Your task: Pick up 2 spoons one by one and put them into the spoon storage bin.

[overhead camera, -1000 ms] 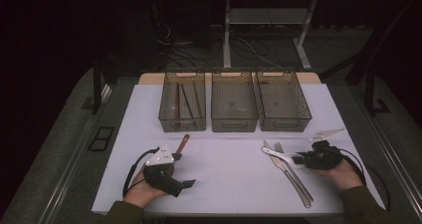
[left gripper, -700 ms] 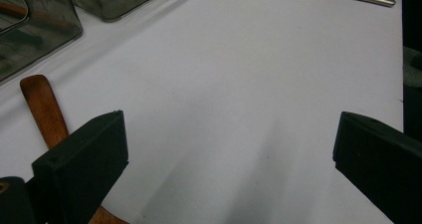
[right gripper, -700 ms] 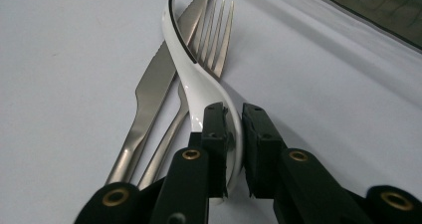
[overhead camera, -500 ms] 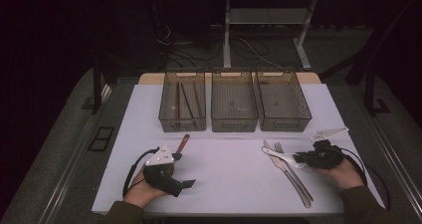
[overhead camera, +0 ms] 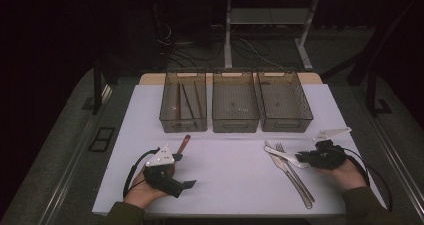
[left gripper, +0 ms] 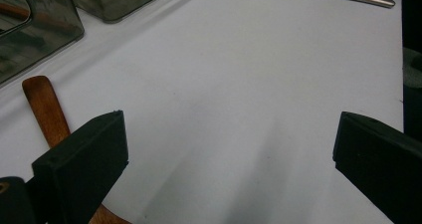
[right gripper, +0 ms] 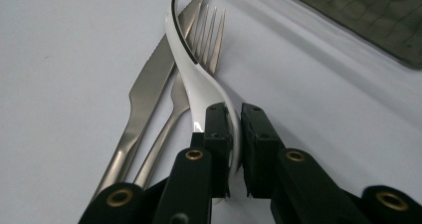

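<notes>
Here the table (overhead camera: 235,185) bears three bins (overhead camera: 235,107), and the right gripper (right gripper: 238,134), jaws just closed, pinches the white spoon (right gripper: 186,59) atop the knife (right gripper: 149,89) and fork (right gripper: 204,35). The left gripper (overhead camera: 172,177) rests released beside a wooden stick (left gripper: 45,109). The thin, glossy handle could likely slip or twist on lifting.

No legible text or labels.

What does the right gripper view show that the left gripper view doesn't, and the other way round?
Right gripper view alone: the right gripper shut on a white spoon, which lies over a fork. Left gripper view alone: the left gripper with its jaws wide open and a wooden handle beside one jaw. Both: the white table, a knife and a smoky bin's wall.
</notes>
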`<state>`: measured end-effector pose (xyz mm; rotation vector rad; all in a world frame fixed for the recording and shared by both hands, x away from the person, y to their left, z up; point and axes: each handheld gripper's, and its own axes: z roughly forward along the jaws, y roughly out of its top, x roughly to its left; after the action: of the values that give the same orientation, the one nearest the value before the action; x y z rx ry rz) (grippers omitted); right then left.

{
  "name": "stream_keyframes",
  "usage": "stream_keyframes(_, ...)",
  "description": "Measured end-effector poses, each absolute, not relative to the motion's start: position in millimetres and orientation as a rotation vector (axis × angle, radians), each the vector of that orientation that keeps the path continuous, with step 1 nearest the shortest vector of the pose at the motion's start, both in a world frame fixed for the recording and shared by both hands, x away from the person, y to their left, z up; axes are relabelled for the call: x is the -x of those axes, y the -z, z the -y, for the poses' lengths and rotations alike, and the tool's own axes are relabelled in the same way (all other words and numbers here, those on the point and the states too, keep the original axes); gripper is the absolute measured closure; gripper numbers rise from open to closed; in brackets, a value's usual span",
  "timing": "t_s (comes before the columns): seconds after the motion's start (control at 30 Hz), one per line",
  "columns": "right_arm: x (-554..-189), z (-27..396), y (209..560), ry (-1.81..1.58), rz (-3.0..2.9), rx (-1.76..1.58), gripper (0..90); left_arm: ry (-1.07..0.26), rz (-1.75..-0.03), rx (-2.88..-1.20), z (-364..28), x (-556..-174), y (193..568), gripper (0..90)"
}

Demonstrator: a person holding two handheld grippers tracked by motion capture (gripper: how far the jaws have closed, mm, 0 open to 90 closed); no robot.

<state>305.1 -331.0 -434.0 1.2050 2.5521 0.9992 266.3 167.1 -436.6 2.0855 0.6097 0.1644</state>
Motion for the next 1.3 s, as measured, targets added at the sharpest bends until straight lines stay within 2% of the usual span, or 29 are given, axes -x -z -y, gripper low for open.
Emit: stream_keyframes(1.3,-312.9,330.3,383.4,-1.219,-2.286,-1.219,82.5,-0.167,-0.614,-2.089,-166.5,-267.4,437.9,0.5)
